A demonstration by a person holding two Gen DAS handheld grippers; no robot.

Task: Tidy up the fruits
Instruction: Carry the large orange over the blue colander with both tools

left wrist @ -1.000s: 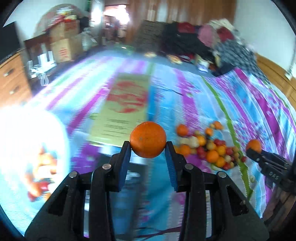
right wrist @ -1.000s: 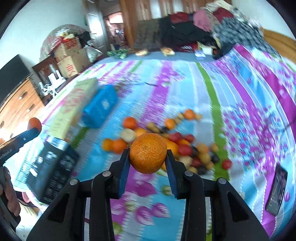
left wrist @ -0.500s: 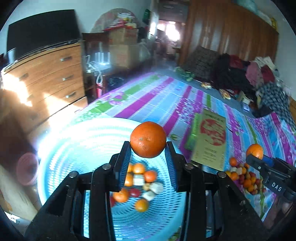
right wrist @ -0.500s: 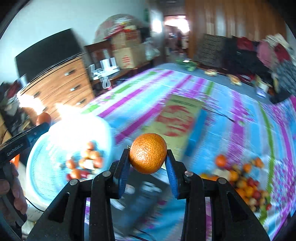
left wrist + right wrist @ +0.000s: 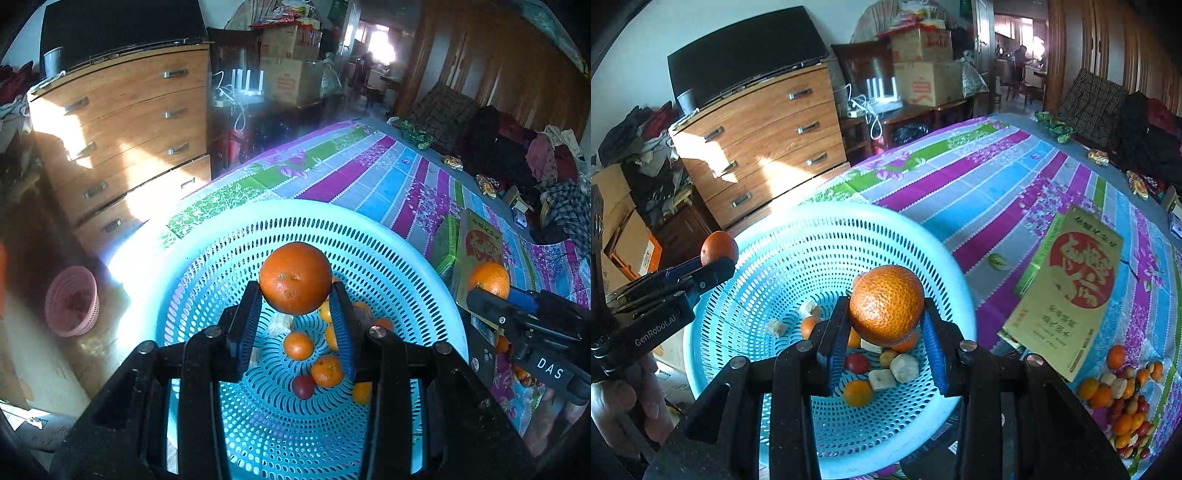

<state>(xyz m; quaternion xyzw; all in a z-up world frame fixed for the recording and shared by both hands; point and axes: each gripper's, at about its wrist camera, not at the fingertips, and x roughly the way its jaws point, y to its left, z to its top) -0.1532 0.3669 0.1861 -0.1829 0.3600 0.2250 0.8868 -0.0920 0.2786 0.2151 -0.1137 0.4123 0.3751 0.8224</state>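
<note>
Over the basket (image 5: 369,229), where a second ago they were above the bed, both tools (image 5: 295,306) (image 5: 884,314) grip oranges (image 5: 295,277) (image 5: 885,304), ready to drop.

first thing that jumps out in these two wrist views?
Two oranges in mid-air: the left gripper jaws clamp one orange, the right gripper another, both over the blue perforated basket already holding small fruit. A fruit pile waits on the striped bedspread, far right.

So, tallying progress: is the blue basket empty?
No. The blue basket already holds several small fruits at its bottom.
</note>
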